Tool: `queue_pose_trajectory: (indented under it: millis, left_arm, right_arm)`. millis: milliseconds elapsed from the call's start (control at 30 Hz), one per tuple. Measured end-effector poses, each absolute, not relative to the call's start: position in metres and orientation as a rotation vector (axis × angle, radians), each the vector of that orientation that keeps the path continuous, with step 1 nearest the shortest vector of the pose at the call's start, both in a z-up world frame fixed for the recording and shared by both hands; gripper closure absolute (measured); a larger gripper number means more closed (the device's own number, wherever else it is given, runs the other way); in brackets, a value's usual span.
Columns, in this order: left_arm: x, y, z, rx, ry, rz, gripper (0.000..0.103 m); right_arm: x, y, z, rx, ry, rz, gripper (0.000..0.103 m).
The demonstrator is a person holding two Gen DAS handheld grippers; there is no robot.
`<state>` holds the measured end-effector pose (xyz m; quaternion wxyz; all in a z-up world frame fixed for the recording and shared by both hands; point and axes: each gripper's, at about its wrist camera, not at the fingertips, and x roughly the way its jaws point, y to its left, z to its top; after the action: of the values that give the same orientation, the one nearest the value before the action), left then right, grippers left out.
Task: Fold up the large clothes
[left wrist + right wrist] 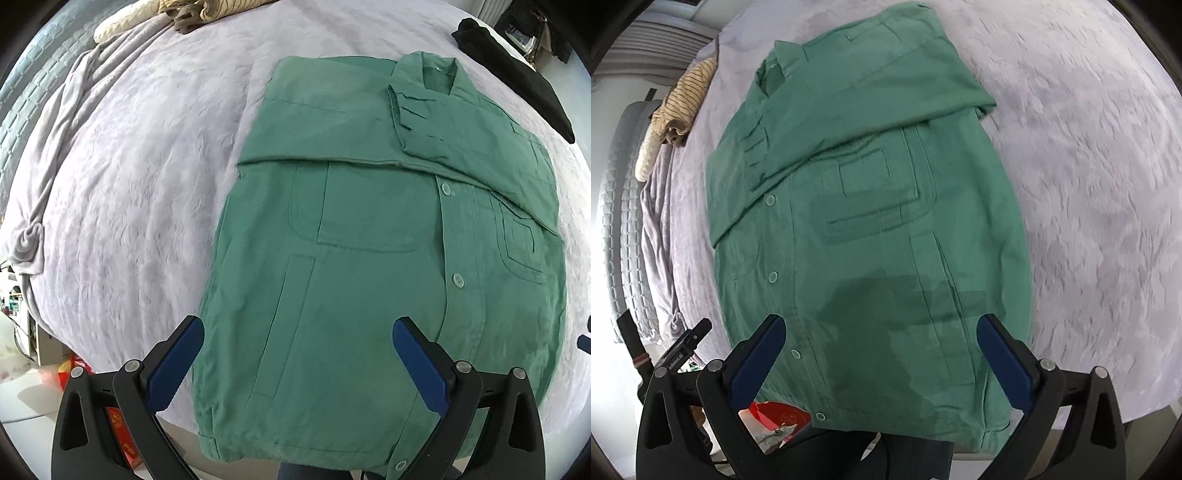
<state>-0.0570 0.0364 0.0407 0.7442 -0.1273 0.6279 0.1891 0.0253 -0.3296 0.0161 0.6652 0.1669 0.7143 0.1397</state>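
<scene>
- Green button-front work shirt (376, 258) lies flat on lilac plush bedspread (129, 184), hem at near edge, collar far.
- Striped beige folded garment (683, 99) far left on bedspread.
- Black folded cloth (517, 70) far right of shirt.

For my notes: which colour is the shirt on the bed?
Green shirt, plain, seen best in the left wrist view.
</scene>
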Motion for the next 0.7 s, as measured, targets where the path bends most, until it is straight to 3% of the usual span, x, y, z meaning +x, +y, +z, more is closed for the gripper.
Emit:
queue_pose_trajectory:
  millis: [700]
  left_arm:
    - [-0.190,0.095,-0.008,-0.449,1.442,0.364,0.001]
  right_arm:
    - [-0.089,-0.314,-0.026,0.491,1.645,0.250,0.000]
